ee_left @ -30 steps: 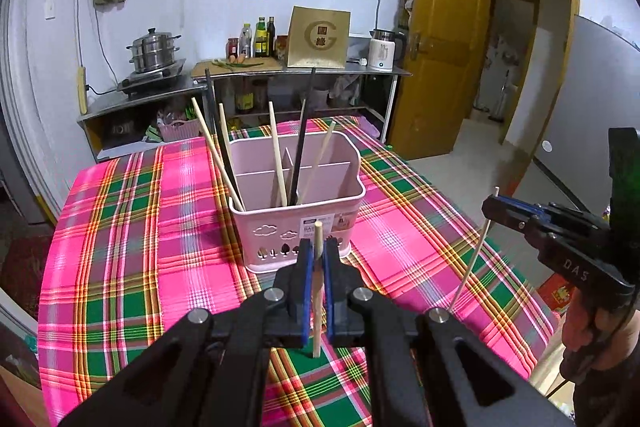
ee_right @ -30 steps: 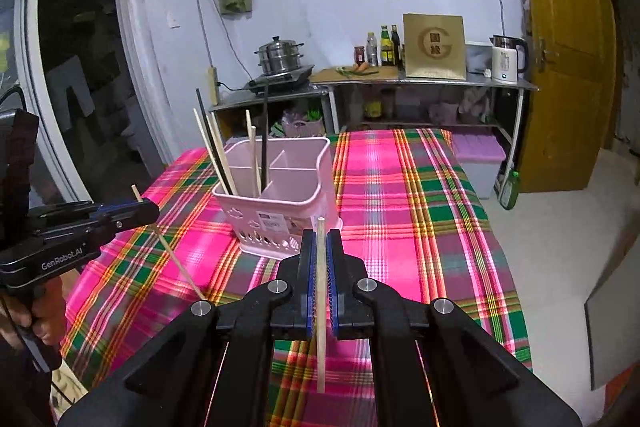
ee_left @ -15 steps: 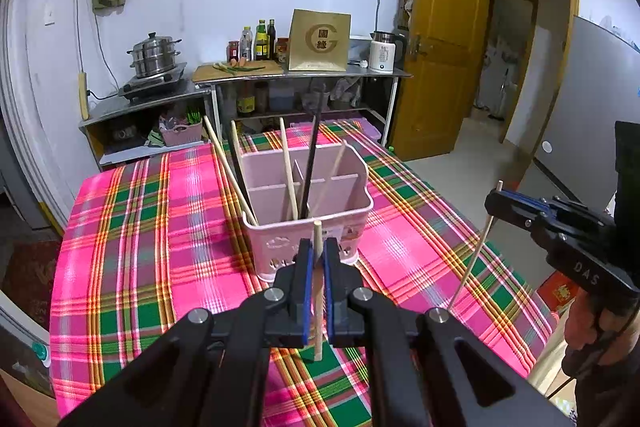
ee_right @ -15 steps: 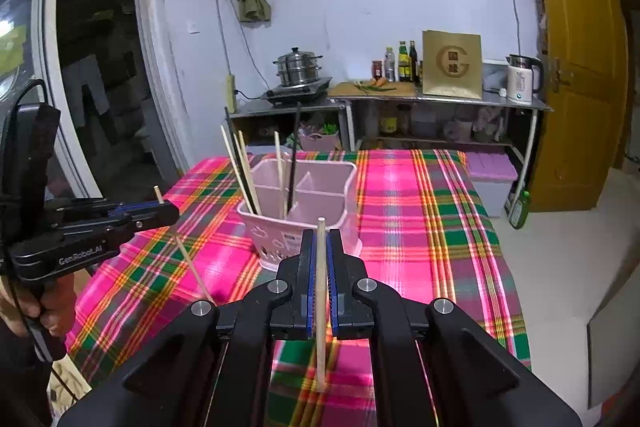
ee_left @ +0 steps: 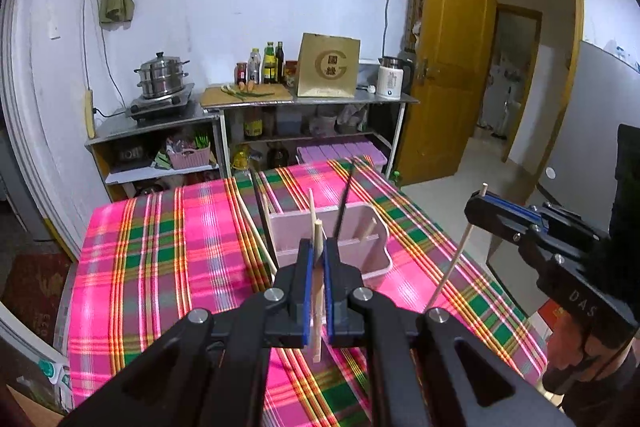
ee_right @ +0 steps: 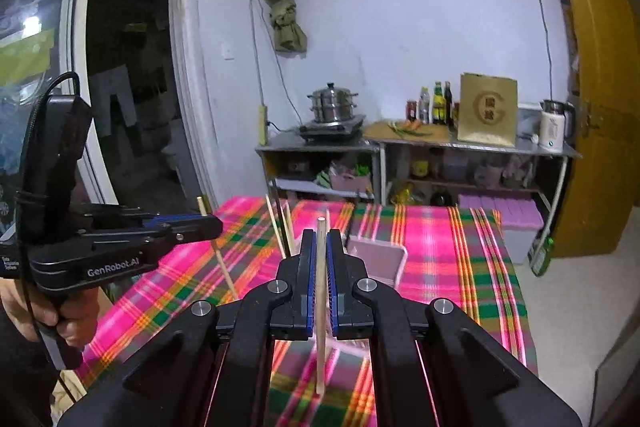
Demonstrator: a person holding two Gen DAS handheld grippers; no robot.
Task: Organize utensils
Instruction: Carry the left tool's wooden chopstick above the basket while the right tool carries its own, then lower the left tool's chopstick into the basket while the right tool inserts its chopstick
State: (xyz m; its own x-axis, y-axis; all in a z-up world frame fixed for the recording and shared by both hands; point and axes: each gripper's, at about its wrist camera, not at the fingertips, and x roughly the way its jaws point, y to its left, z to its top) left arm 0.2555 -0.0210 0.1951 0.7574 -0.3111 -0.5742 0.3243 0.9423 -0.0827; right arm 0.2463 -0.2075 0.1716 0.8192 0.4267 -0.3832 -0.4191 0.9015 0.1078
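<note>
We hold the left tool [ee_left: 316, 267] clamped on one pale wooden chopstick [ee_left: 318, 311], the right tool [ee_right: 320, 267] on another [ee_right: 321, 327], both near mid-length. These sticks are light, stiff and smooth; we judge they may pivot. Beyond, on the plaid-clothed counter [ee_left: 160, 247], the pink plastic utensil holder [ee_left: 376, 247] already carries leaning chopsticks that crowd entry.

Pink divided utensil holder [ee_left: 372, 247], upright on plaid desk [ee_left: 160, 247]; wooden and black chopsticks [ee_left: 262, 215] were stood inside.

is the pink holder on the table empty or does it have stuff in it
Not empty: the pink holder has several chopsticks standing in it, light and dark ones poking above its rim.
</note>
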